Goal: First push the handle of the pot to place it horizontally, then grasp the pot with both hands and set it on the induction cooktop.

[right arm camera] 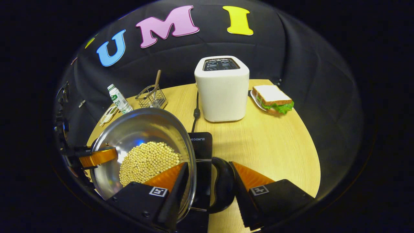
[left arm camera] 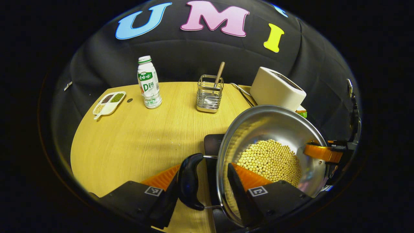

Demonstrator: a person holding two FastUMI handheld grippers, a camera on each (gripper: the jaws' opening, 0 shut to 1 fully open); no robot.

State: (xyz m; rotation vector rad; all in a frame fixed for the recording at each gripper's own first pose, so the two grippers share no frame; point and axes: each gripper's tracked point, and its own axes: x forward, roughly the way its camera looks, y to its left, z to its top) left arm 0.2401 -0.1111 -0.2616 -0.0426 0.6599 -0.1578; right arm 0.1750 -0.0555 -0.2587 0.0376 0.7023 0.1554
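Observation:
A steel pot [left arm camera: 275,126] holding soybeans [left arm camera: 271,160] hangs over the black induction cooktop [left arm camera: 212,144]; whether it touches the cooktop is hidden. My left gripper [left arm camera: 205,168] is shut on the pot's black side handle [left arm camera: 190,181], one finger outside the handle and the other inside the pot wall. On the opposite side my right gripper [right arm camera: 208,165] clamps the other handle [right arm camera: 223,186] and the rim of the pot [right arm camera: 145,126] the same way, above the cooktop [right arm camera: 202,145]. Each view shows the other gripper's orange finger on the far rim.
On the wooden table [left arm camera: 136,139] stand a milk bottle [left arm camera: 148,82], a wire holder with a spoon [left arm camera: 209,94] and a small divided dish [left arm camera: 108,103]. Behind the cooktop are a white toaster [right arm camera: 222,89] with its cable [right arm camera: 196,111] and a sandwich [right arm camera: 273,98].

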